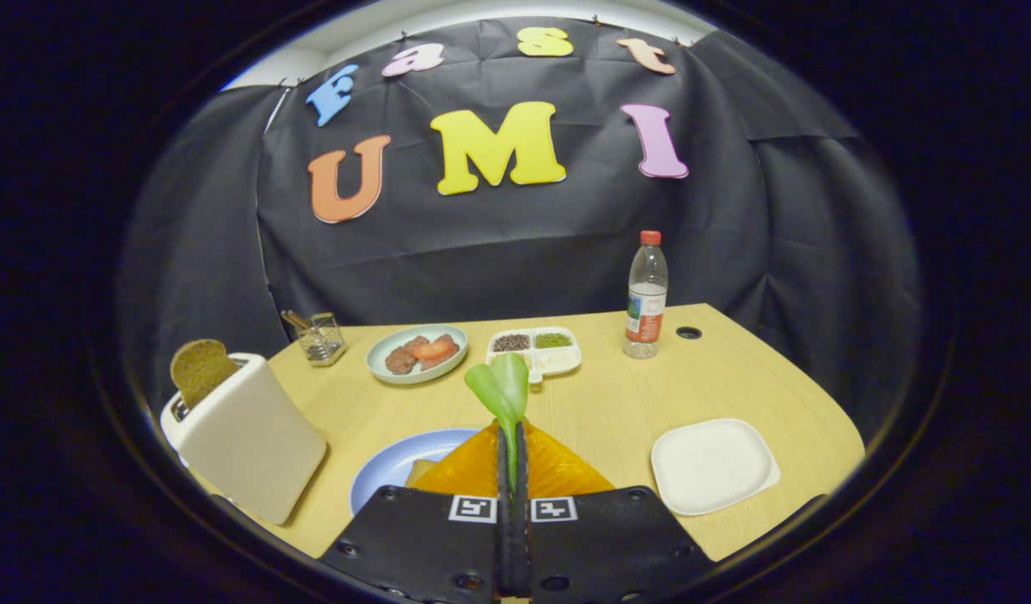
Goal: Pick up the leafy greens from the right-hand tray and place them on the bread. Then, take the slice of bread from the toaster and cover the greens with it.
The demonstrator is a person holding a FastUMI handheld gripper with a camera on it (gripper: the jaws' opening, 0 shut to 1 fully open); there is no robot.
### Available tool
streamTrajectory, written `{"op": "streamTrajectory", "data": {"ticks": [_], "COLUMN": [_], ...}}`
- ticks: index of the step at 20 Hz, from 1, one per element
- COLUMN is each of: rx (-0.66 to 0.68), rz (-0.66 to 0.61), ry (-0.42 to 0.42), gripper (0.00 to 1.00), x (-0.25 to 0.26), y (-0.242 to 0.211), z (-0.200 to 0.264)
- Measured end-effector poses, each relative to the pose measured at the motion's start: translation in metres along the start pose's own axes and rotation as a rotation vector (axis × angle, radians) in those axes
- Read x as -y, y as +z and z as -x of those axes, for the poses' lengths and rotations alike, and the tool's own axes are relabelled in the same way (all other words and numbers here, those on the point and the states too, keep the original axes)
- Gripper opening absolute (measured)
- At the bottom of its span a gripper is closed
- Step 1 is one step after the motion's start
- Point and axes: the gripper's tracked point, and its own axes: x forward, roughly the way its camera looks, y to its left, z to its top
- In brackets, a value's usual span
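Leafy greens (502,387) pinched in tool (512,436)

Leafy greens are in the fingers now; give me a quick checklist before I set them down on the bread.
1. Grip: fingers closed on the stem of the leafy greens: ok.
2. White tray on the right, greens lifted out: ok.
3. Blue plate lies just under the fingers: ok.
4. Bread on that plate: mostly hidden, position cannot tell.
5. Toaster upright, bread slice standing in its slot: ok.
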Motion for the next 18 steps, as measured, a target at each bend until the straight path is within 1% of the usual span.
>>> {"op": "streamTrajectory", "data": {"ticks": [3,7,8,12,13,15,16,17,18], "rx": [0.012,0.008,0.004,0.008,0.001,-0.023,-0.037,-0.052,-0.058], "rz": [0.08,0.092,0.079,0.005,-0.02,-0.062,-0.083,-0.096,-0.102], "ry": [-0.068,-0.139,-0.136,-0.062,-0.044,-0.01,0.013,0.031,0.036], "gripper": [0.0,0.0,0.0,0.01,0.04,0.04,0.12,0.17,0.19], "x": [-0.006,-0.01,-0.016,-0.046,-0.053,-0.062,-0.068,-0.073,-0.075], "y": [-0.008,-0.022,-0.026,-0.031,-0.035,-0.044,-0.047,-0.05,-0.053], "z": [-0.006,-0.017,-0.019,-0.021,-0.021,-0.02,-0.021,-0.02,-0.02]}}
